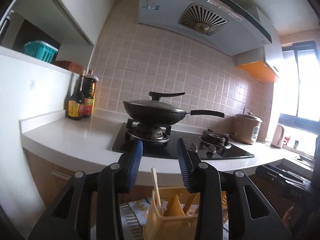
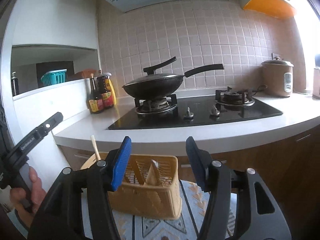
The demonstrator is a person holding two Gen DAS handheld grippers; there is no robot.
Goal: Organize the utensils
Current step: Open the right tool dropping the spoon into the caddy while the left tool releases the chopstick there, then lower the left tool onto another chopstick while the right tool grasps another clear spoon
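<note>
**Both grippers empty above the utensil basket**

I hold my left gripper (image 1: 160, 152) and my right gripper (image 2: 159, 154) side by side in front of the kitchen counter (image 2: 160, 136), each with its blue-padded fingers spread wide and nothing between them. Below and between them sits the yellow utensil basket (image 2: 148, 196), a slotted plastic caddy with a divider, resting on a patterned cloth (image 2: 192, 216) lower than the countertop. A pale wooden stick (image 1: 155, 184), which may be a chopstick or a spoon handle, stands upright in the basket's left compartment, leaning on its wall; whatever else lies inside is too blurred to name. I judge the basket is kept low and central so either hand can drop straight down into it. My left hand (image 2: 30, 190) shows at the edge of the right camera's view, wrapped round the left gripper's handle.

Behind, a lidded black wok (image 1: 152, 112) sits on the left burner of the glass-topped gas hob (image 2: 200, 116), sauce bottles (image 2: 100, 98) cluster at the counter's far left corner, and a brown rice cooker (image 2: 278, 80) stands to the right, all well apart from the basket. No loose utensils are visible on the counter, so I cannot tell what remains to be sorted. With both grippers open and raised, I read this as a pause between placements or the close of the job.
</note>
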